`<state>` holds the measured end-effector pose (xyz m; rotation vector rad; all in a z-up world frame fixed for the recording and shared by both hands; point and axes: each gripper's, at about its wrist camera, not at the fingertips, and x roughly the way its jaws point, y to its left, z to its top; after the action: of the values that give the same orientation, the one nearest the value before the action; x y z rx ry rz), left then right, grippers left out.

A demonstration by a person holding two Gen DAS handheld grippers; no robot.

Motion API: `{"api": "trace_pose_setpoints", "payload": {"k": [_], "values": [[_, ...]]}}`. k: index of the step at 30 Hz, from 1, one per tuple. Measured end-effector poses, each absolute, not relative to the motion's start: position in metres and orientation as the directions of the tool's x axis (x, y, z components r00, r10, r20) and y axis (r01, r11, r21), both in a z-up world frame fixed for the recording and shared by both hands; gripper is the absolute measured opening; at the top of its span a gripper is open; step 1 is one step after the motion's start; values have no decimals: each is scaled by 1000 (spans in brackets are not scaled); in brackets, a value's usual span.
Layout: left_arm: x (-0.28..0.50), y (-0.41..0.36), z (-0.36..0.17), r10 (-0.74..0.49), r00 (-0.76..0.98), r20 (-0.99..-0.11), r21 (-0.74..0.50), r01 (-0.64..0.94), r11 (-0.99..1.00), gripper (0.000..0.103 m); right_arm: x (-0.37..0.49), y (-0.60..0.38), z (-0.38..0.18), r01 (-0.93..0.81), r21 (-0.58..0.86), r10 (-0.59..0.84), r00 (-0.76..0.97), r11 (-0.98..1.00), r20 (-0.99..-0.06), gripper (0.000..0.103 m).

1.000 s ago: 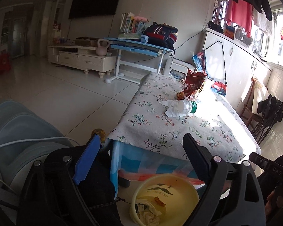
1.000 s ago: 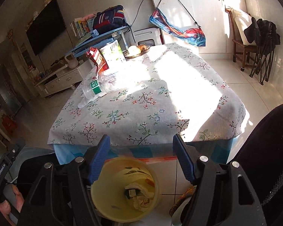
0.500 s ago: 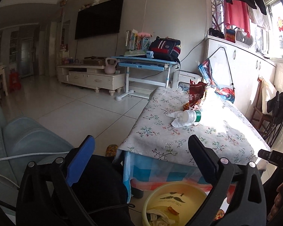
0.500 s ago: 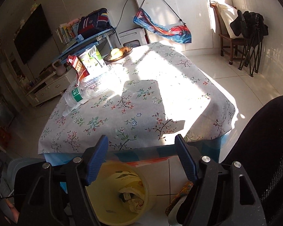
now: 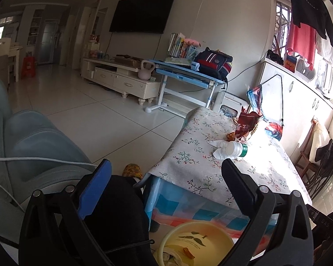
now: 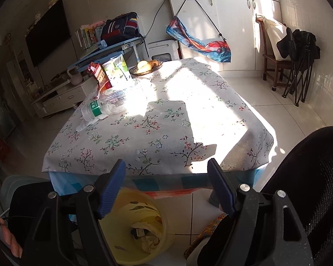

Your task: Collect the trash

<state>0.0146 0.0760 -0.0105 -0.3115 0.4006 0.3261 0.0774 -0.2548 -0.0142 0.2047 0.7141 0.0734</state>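
Observation:
Trash lies on the far left of the floral-cloth table (image 6: 166, 133): a plastic bottle (image 6: 95, 110) with a green label on its side, a crumpled white tissue (image 6: 84, 125) under it, and a red snack bag (image 6: 98, 75) behind. In the left wrist view the bottle (image 5: 235, 149), the tissue (image 5: 218, 148) and the red bag (image 5: 246, 124) sit well beyond my fingers. A yellow bin (image 6: 119, 250) with scraps inside stands on the floor below both grippers. My left gripper (image 5: 165, 164) is wide open and empty. My right gripper (image 6: 165, 162) is empty, its jaws opening, above the bin (image 5: 195, 241).
A green-white bag (image 6: 117, 71) and a fruit bowl (image 6: 146, 66) stand at the table's back. The person's black-clad legs (image 5: 117, 210) flank the bin. A grey sofa (image 5: 33, 146) is on the left; a chair (image 6: 277, 59) with folded gear stands at the right wall.
Both views have tilted upward, so more of the room and table shows and less of the bin. The left jaws have spread wider. Nothing on the table has moved.

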Motion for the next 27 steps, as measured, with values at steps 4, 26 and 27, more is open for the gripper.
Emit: {"api": "trace_pose_setpoints", "payload": {"k": [4, 26, 27], "values": [[16, 68, -9, 249, 876, -414, -203, -355, 913, 96, 75, -249, -11, -28, 183, 139, 763, 983, -631, 76], [13, 70, -6, 249, 885, -395, -224, -355, 908, 96, 68, -222, -8, -125, 79, 147, 768, 989, -623, 78], [13, 69, -5, 249, 885, -394, -222, -355, 908, 96, 67, -219, -8, -135, 68, 148, 770, 989, -621, 78]]}}
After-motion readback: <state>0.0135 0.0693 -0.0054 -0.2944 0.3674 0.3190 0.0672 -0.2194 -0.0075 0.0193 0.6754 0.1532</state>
